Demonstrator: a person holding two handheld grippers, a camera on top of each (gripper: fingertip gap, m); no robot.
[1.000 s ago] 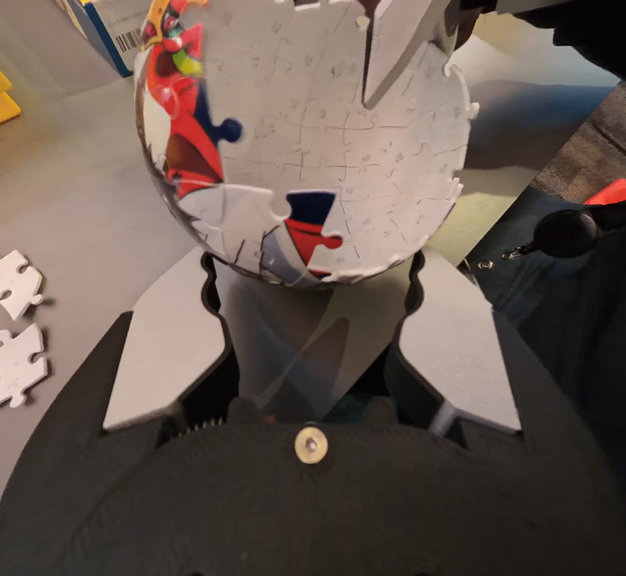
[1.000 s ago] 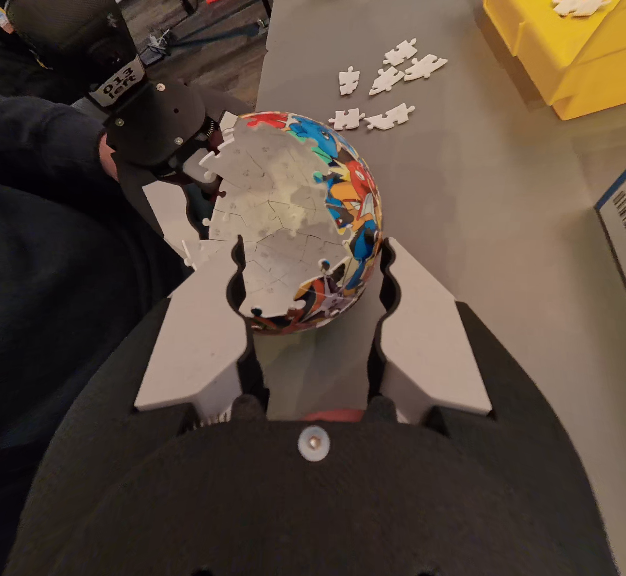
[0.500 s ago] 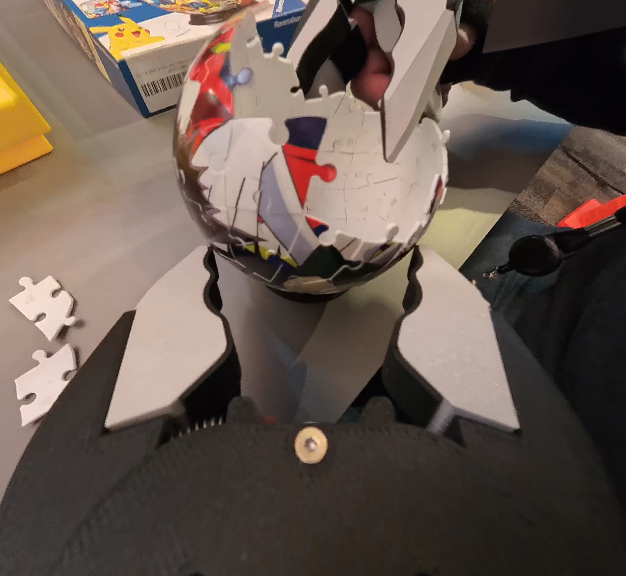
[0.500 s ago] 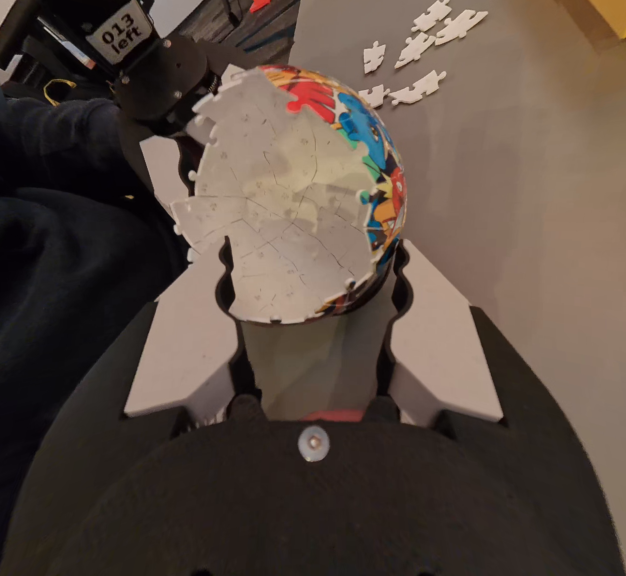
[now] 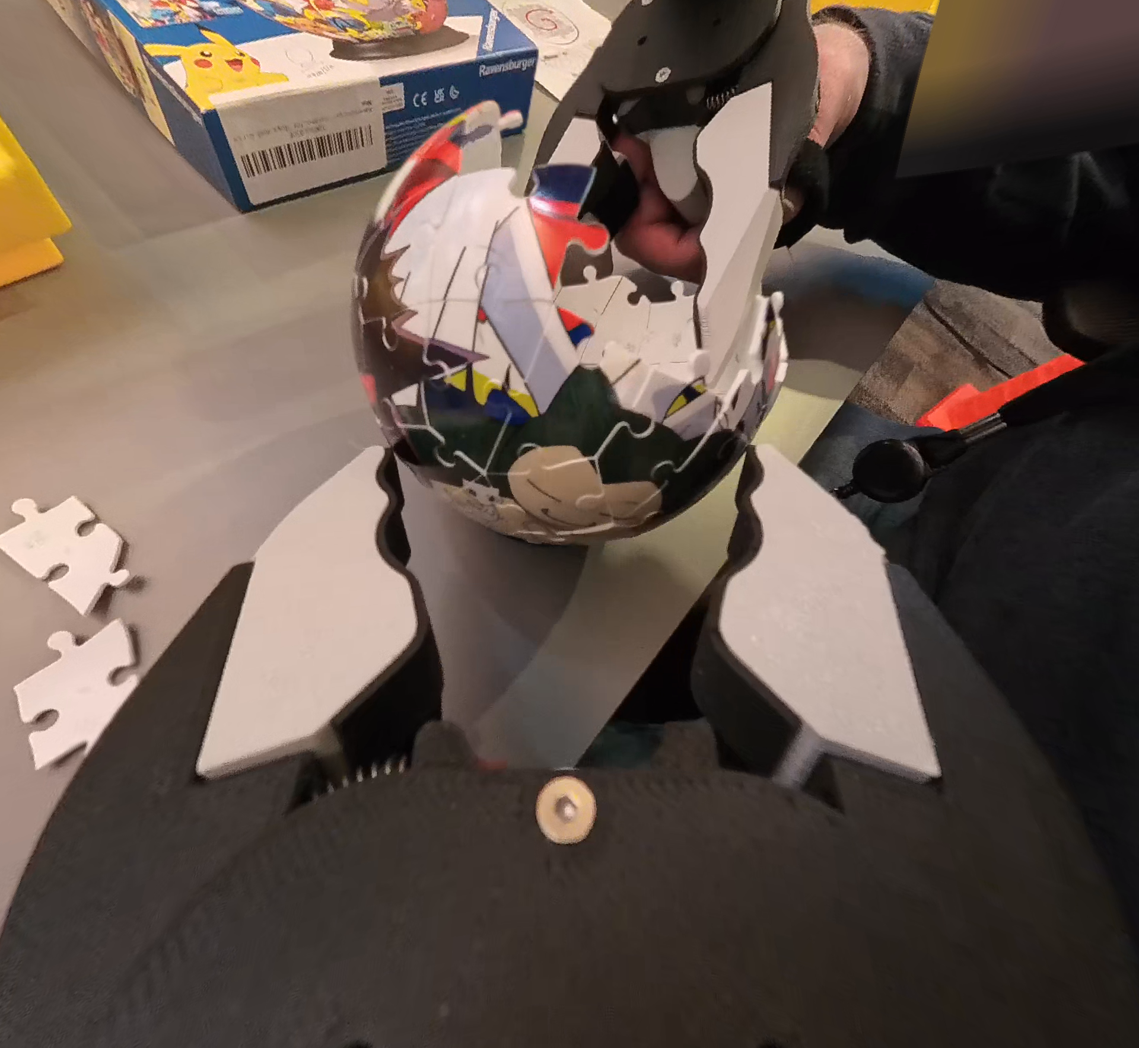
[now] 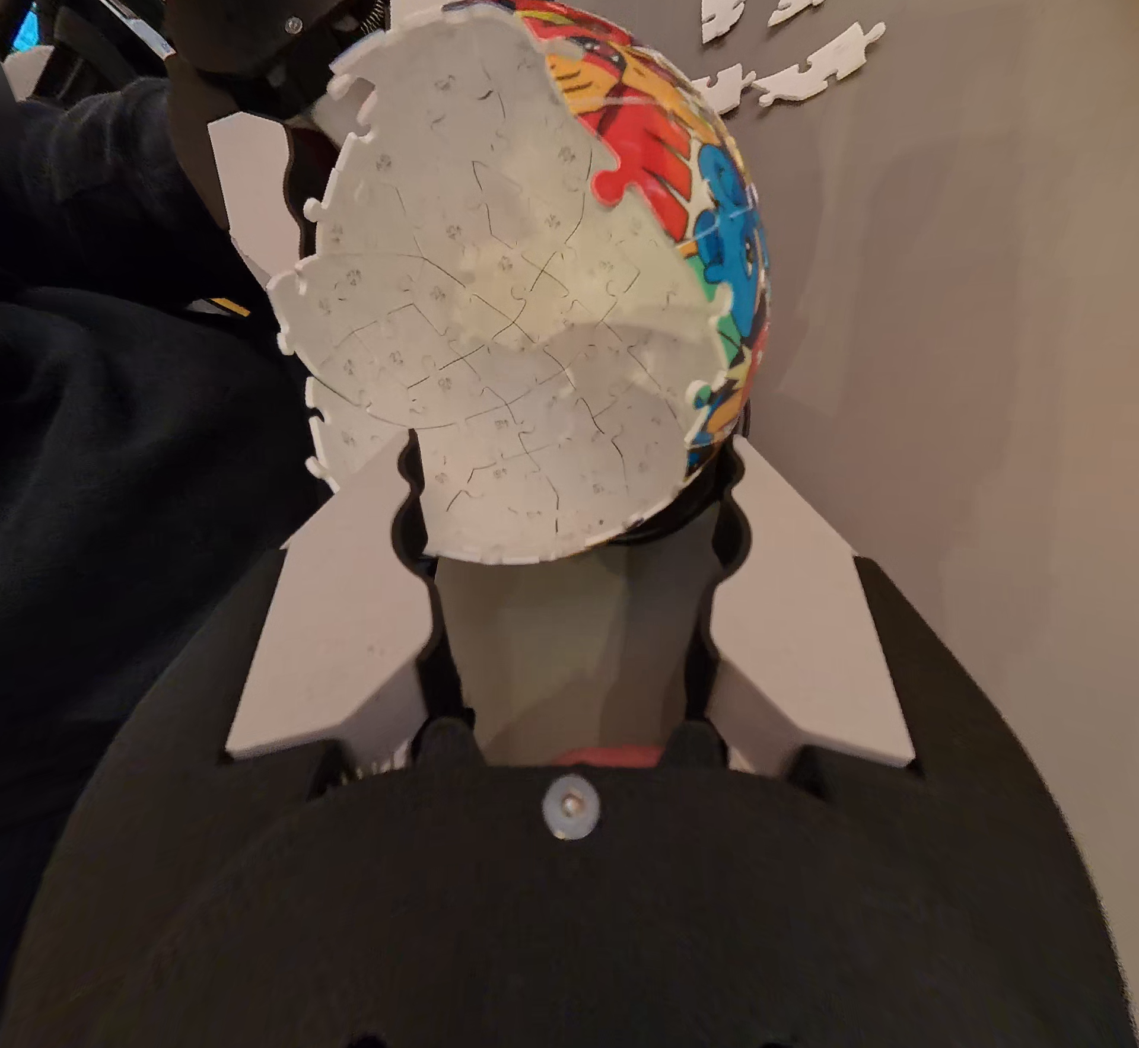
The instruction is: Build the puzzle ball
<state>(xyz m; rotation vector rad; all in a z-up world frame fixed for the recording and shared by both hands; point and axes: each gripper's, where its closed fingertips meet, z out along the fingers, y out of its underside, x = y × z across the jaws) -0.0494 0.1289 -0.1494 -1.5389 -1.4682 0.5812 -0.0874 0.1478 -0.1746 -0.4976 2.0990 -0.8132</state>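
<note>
The grey table (image 5: pixel 185 377) stretches ahead of both grippers, and on it, straight ahead of the left gripper (image 5: pixel 567 501) and just past its fingertips, stands the puzzle ball (image 5: pixel 555 377), resting on a dark stand that only the right wrist view shows in part. Judging by its shape, the ball is well over half built: the printed shell is closed below and on the far side, but a large gap remains on the upper side, where the plain white insides of the joined pieces show. From the right gripper (image 6: pixel 570 501) this gap lies directly ahead, facing its camera. Both grippers have their jaws spread wide with nothing held between them; the right one reaches down at the rim of the gap, one finger seeming to rest on the edge, though contact is hard to confirm. Beyond the ball, to the left gripper's front-left, lies the blue puzzle box (image 5: pixel 296 51). What is left, it seems, is to fit the loose white pieces (image 5: pixel 68 544) lying face-down to the left gripper's left and more pieces (image 6: pixel 820 63) beyond the ball, up and to the right of the right gripper.
</note>
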